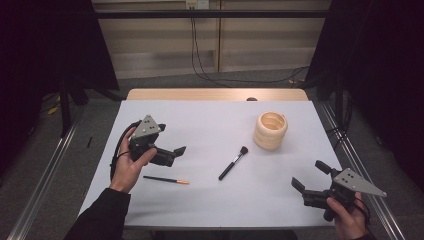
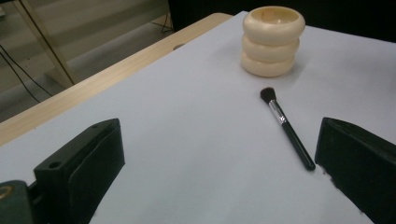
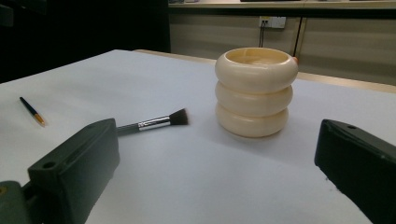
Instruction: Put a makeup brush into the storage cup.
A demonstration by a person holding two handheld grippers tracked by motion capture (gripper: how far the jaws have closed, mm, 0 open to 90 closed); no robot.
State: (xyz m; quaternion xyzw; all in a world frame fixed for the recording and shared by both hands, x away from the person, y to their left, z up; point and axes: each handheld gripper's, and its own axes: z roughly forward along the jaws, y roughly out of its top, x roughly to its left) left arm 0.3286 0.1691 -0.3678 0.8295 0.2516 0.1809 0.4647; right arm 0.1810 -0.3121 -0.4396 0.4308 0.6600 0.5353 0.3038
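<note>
With both sets of fingers wide apart and empty, my left gripper [image 1: 172, 152] faces the makeup brush [image 1: 233, 163] lying mid-tabletop [image 1: 210, 125] near the ridged cream holder [image 1: 270, 130], while my right gripper [image 1: 306, 177] waits.

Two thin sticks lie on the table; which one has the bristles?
The makeup brush, nearer the cream holder: black handle, silver collar, dark bristle tuft. The other, the pencil by the left gripper, ends in orange.
</note>
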